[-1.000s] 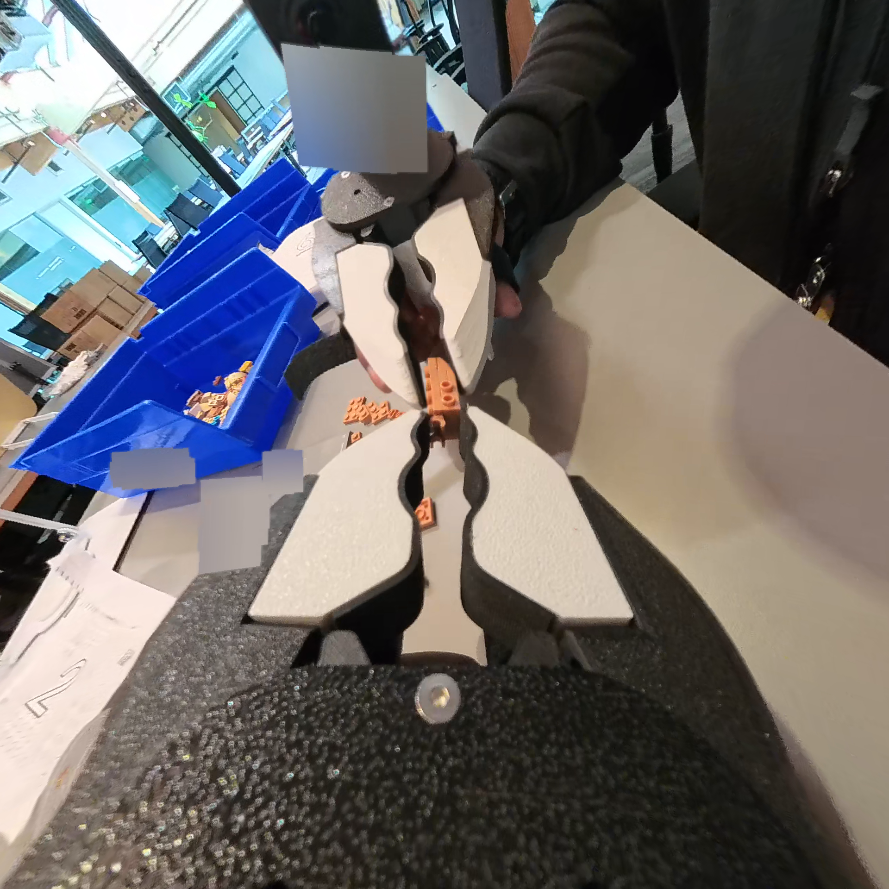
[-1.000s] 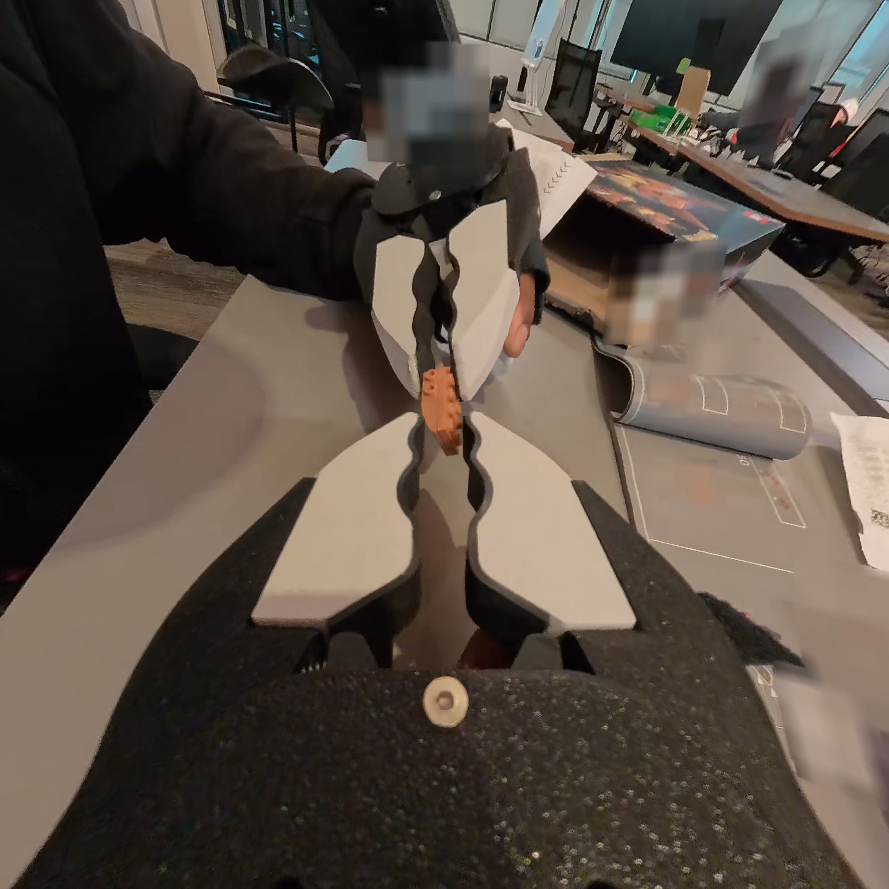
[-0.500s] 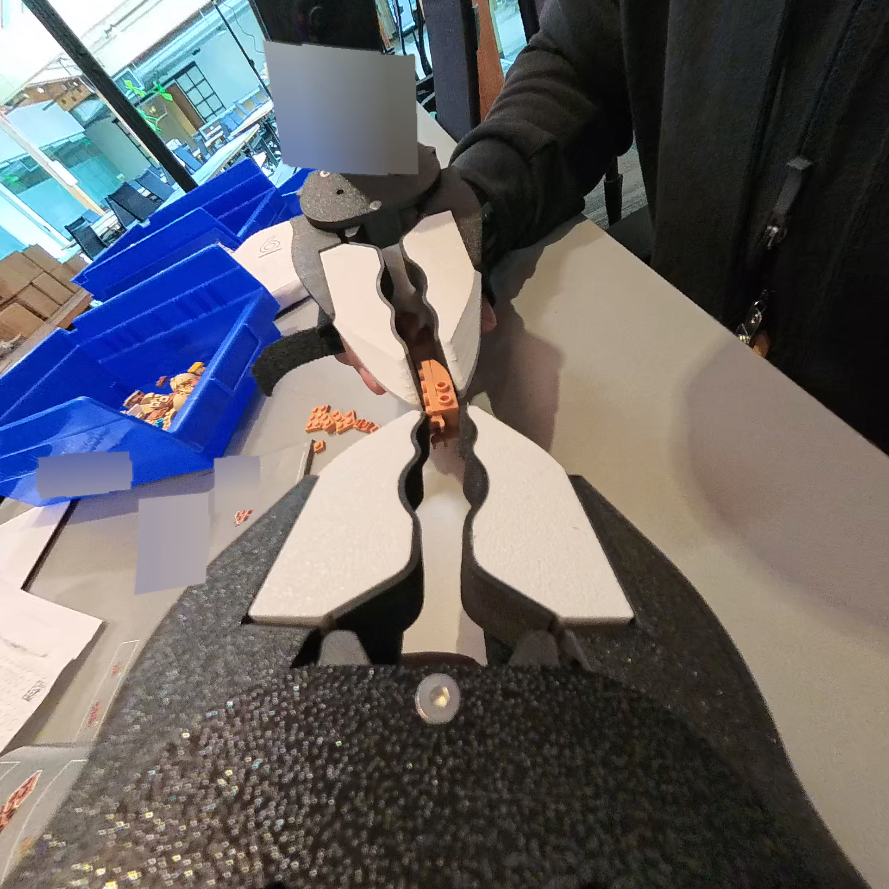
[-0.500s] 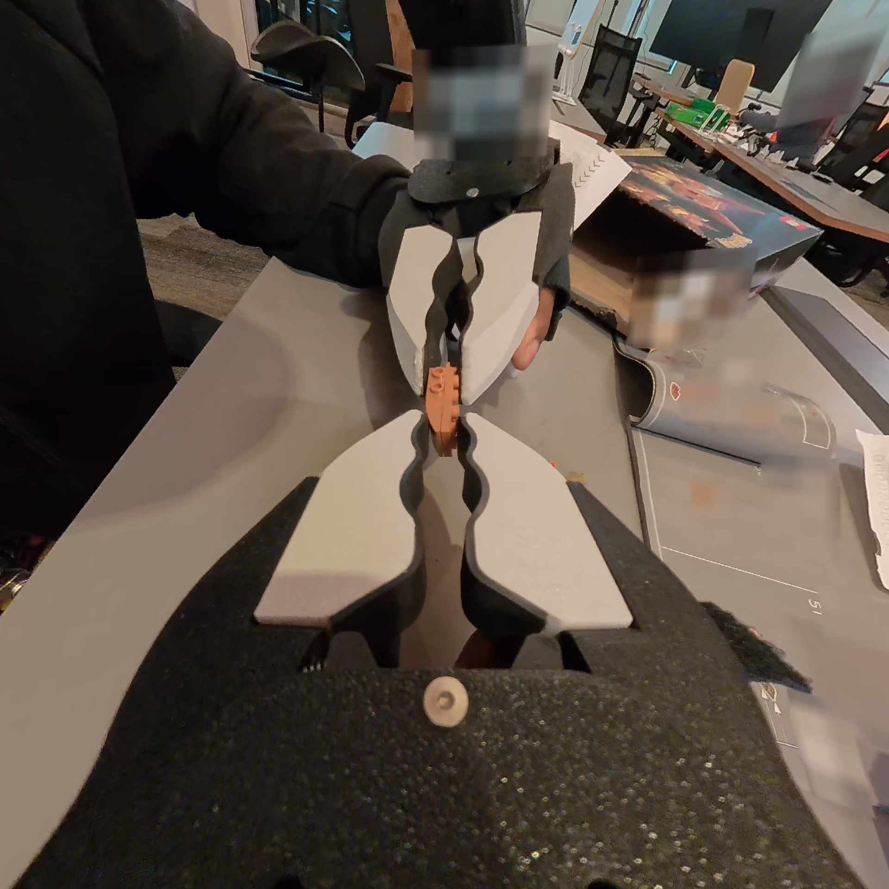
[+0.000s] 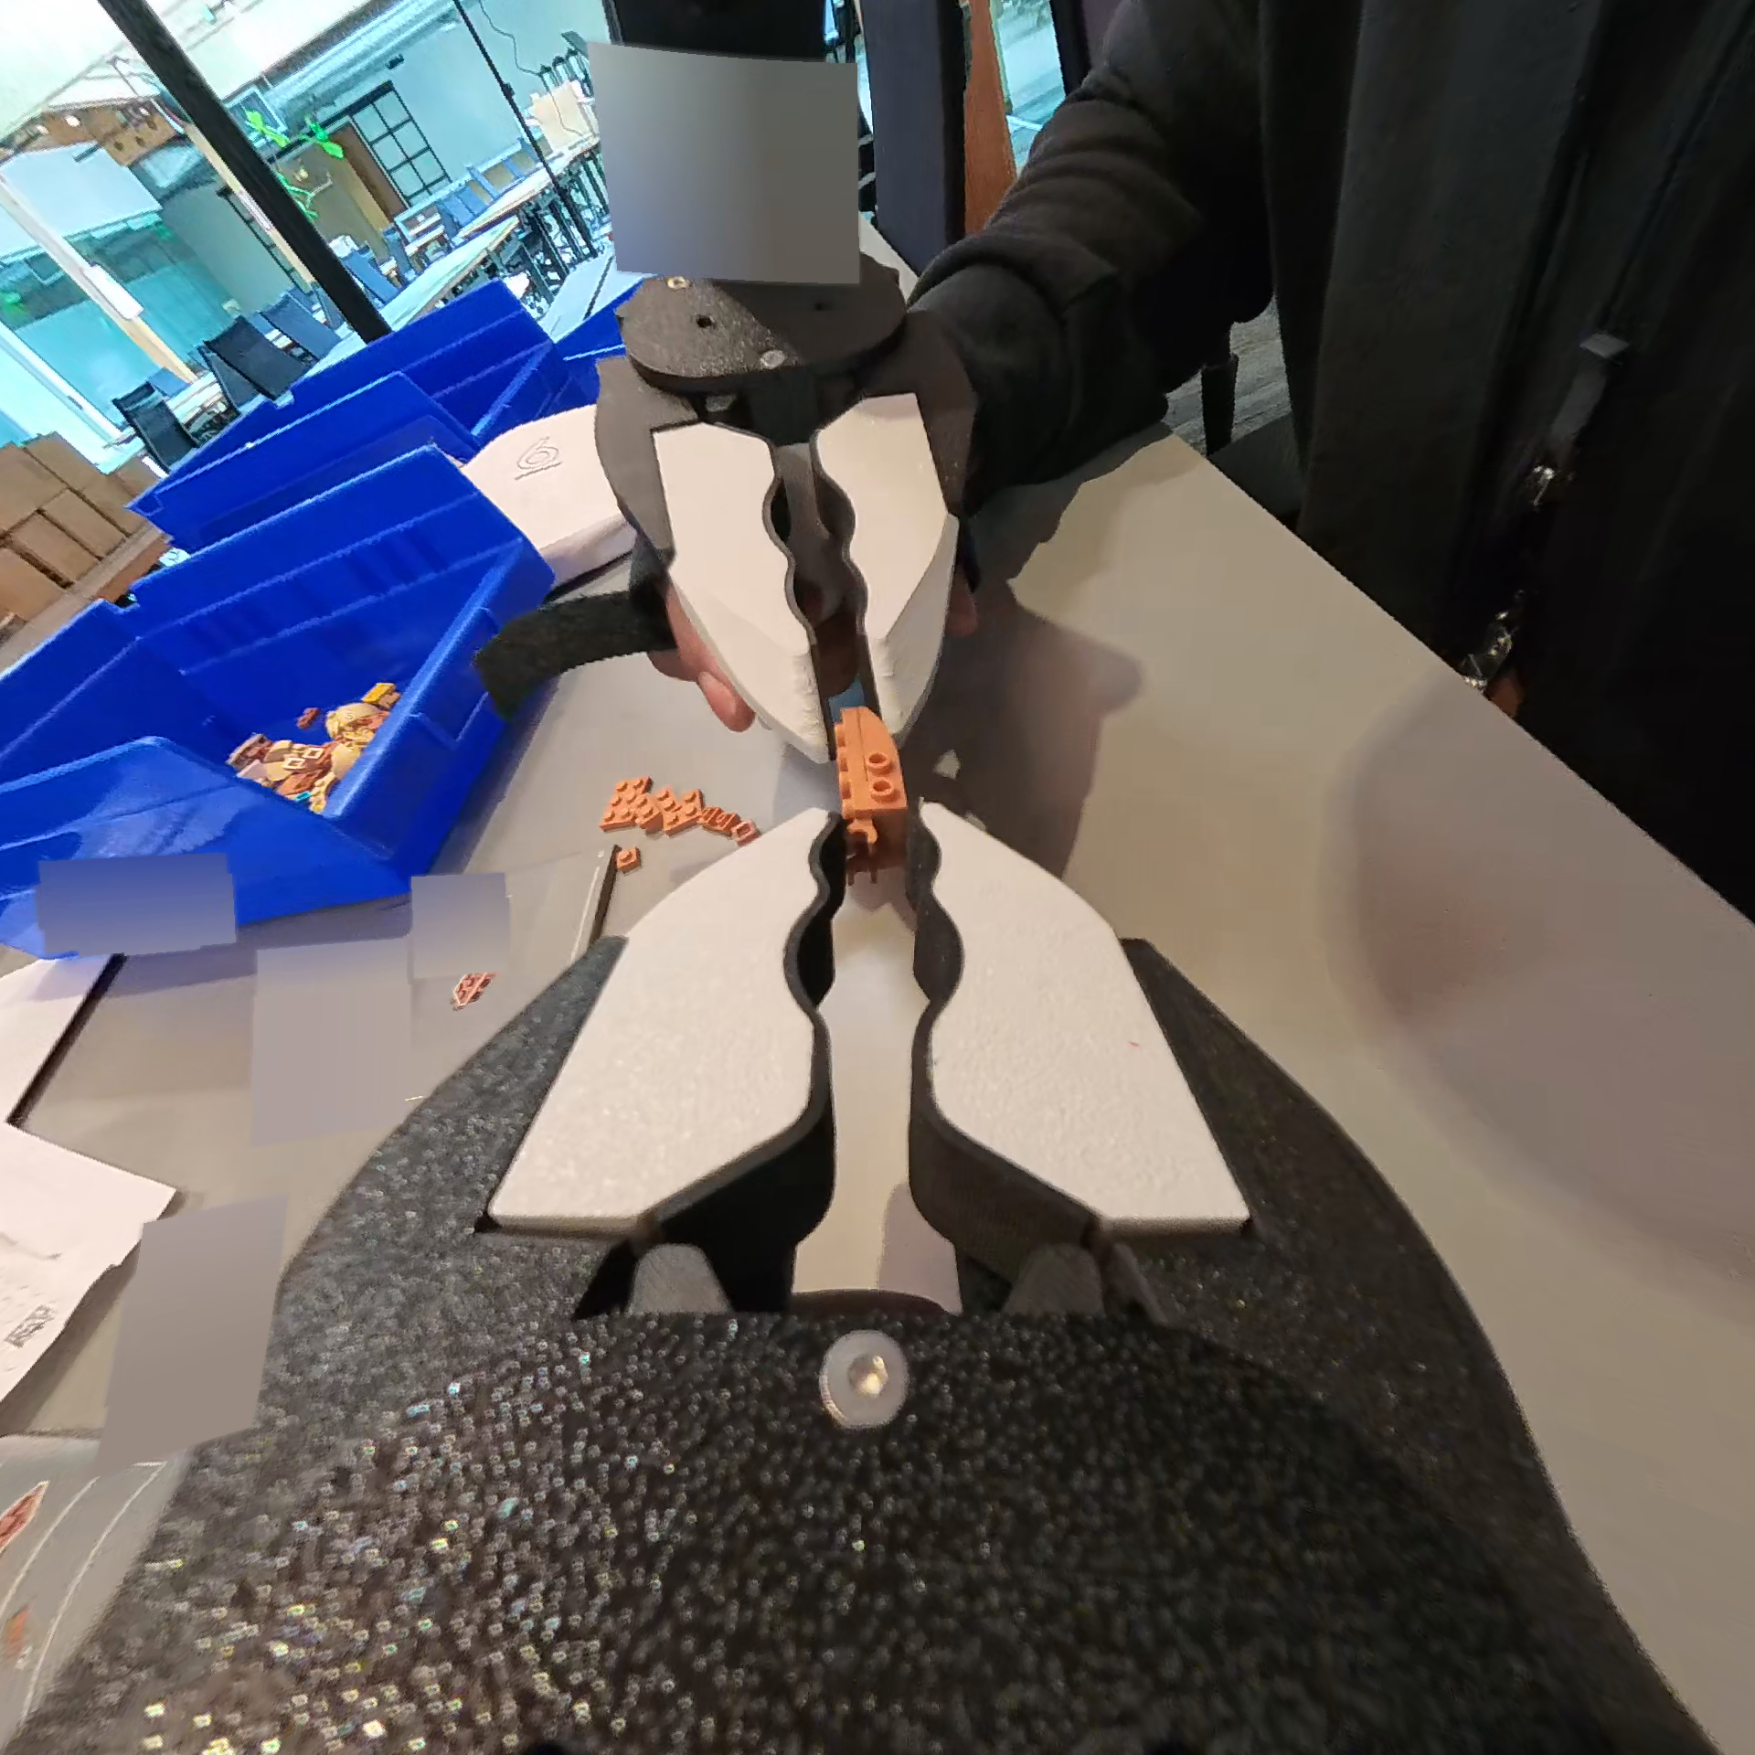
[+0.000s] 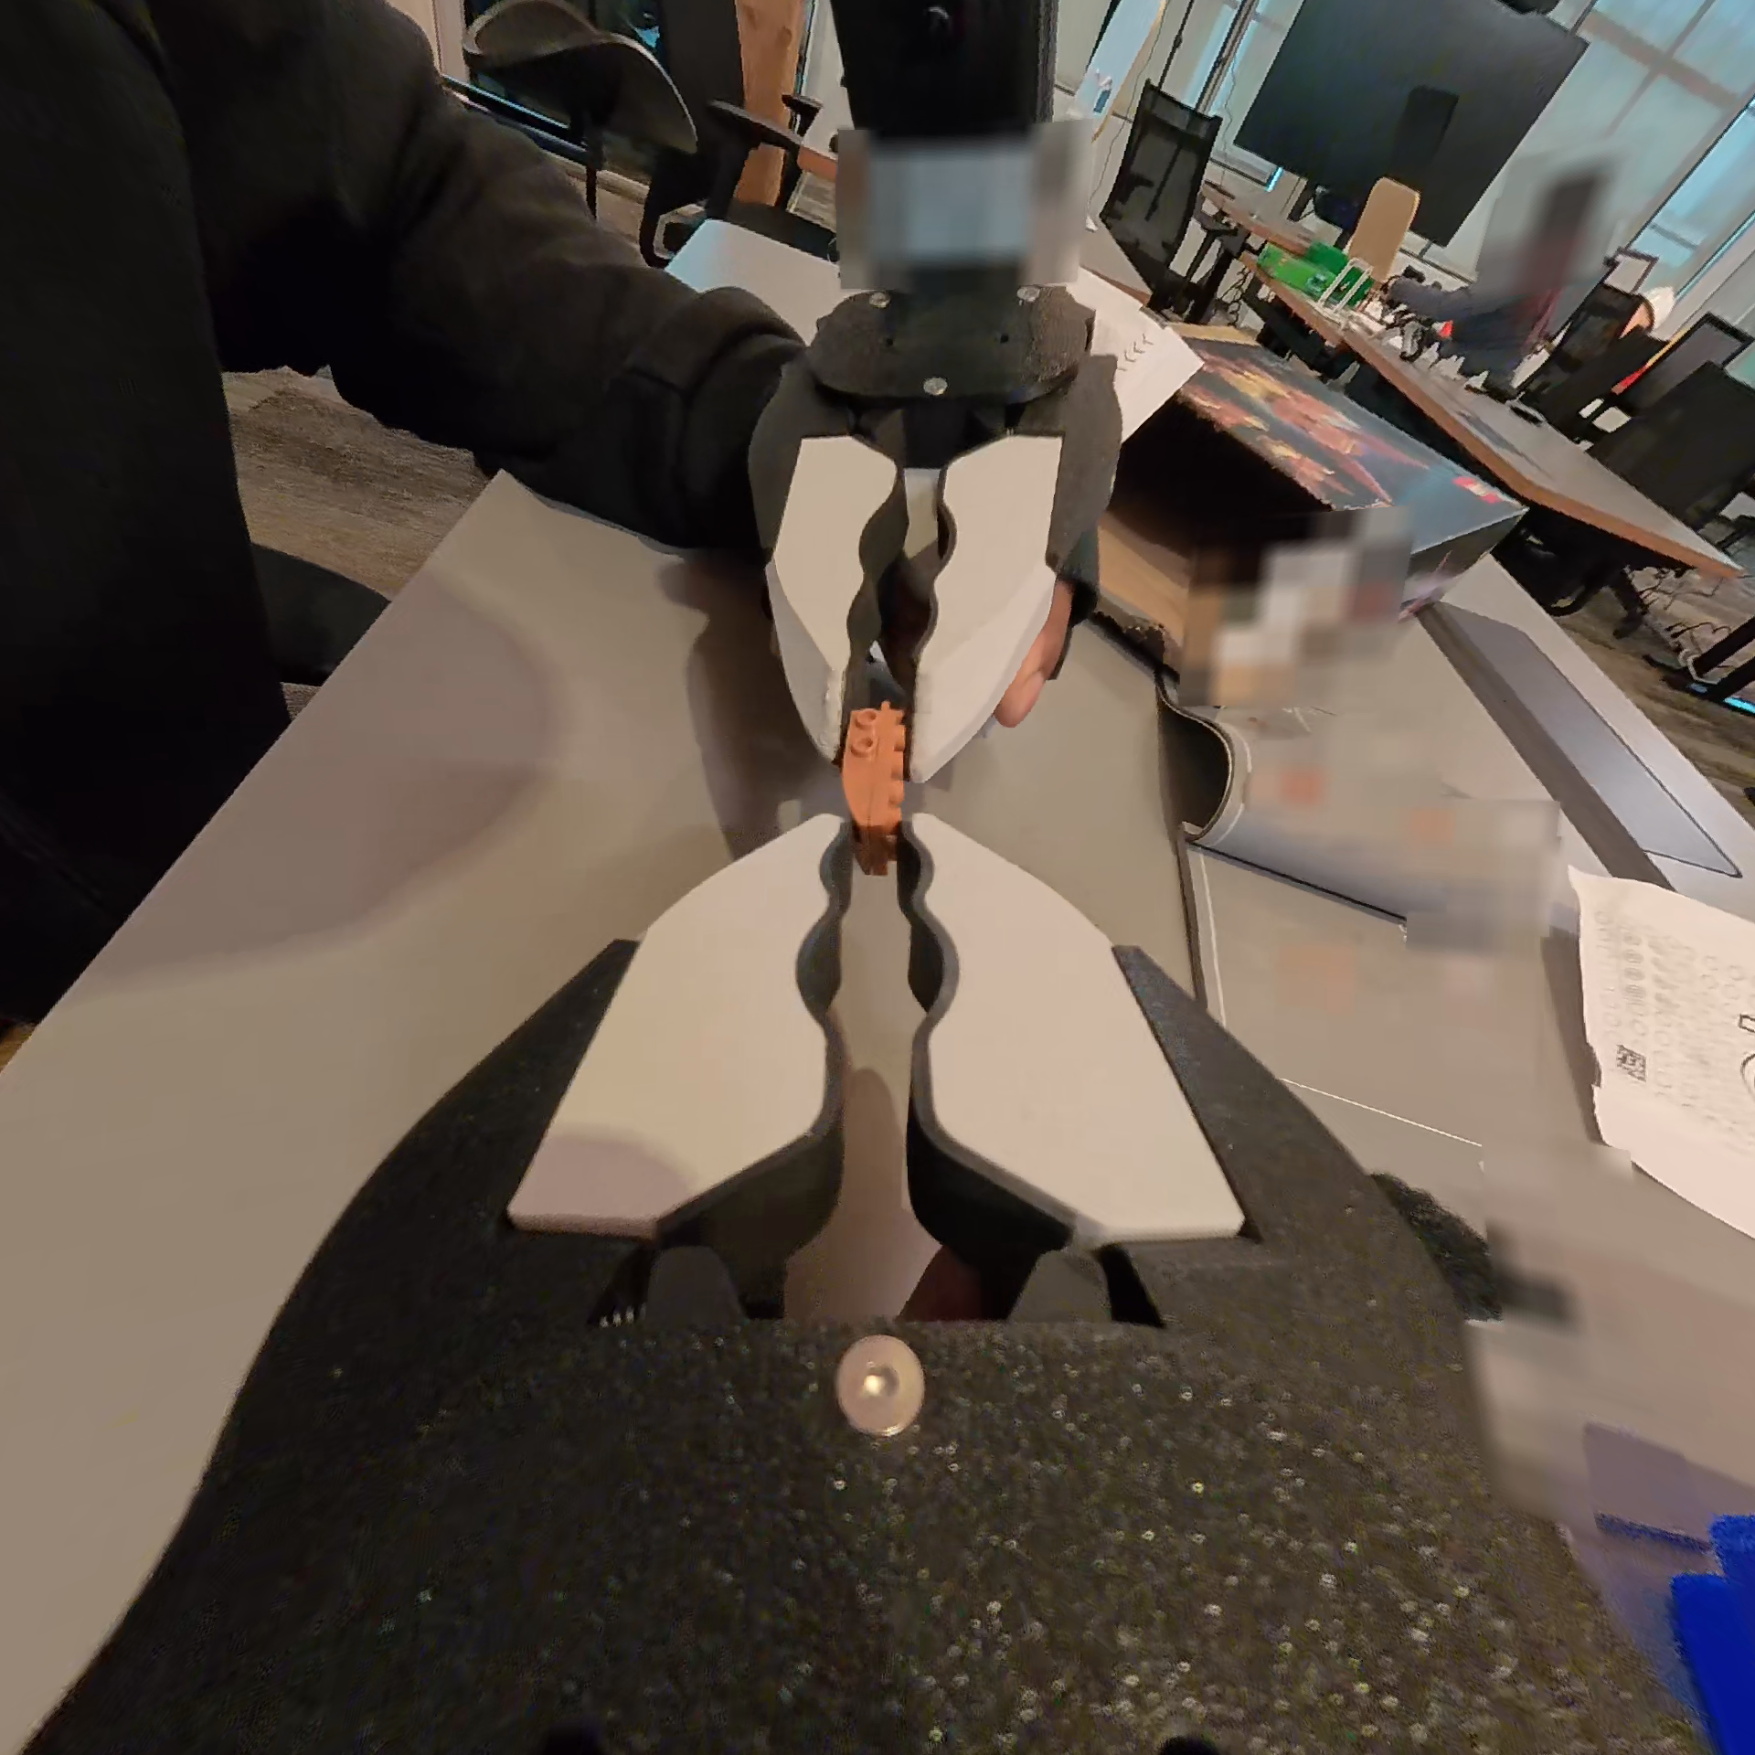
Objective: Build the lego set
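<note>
A small orange-brown studded toy-brick assembly (image 5: 869, 774) hangs on edge above the grey table (image 5: 1235, 760), clamped at its near and far ends between two opposing grippers' tips.

Both tools meet tip to tip over the desk (image 5: 1187, 760), brick piece (image 5: 869, 769) between them. Loose bricks (image 5: 665, 809) lie left on desk; bins (image 5: 313, 617) farther left.

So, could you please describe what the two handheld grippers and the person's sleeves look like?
Both the left gripper and the right gripper look alike: two broad pale grey fingers with wavy black-lined inner edges, on a black speckled body with a silver screw. Black straps wrap the hands, and the sleeves are dark.
</note>
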